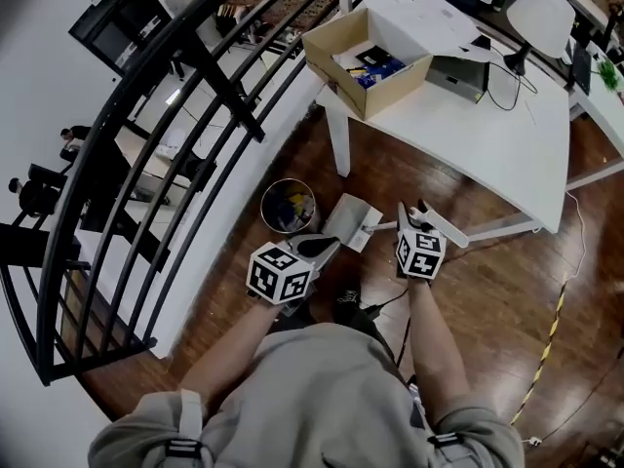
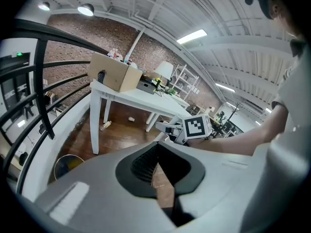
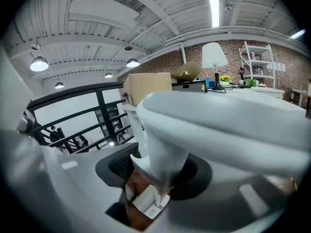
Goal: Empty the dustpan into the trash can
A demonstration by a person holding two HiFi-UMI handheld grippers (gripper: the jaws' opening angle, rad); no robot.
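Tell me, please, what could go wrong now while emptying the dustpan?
1. The right gripper holds the dustpan beside the trash can, not over it; tipping now would likely spill onto the wooden floor.
2. The can's mouth looks small and already holds rubbish, so some dirt may miss.

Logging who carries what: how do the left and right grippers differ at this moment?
The right gripper is closed on the dustpan, gripping its white handle; the left gripper holds nothing, its jaws together. In the head view, the left gripper sits nearer the trash can than the right gripper does. Both carry a marker cube.
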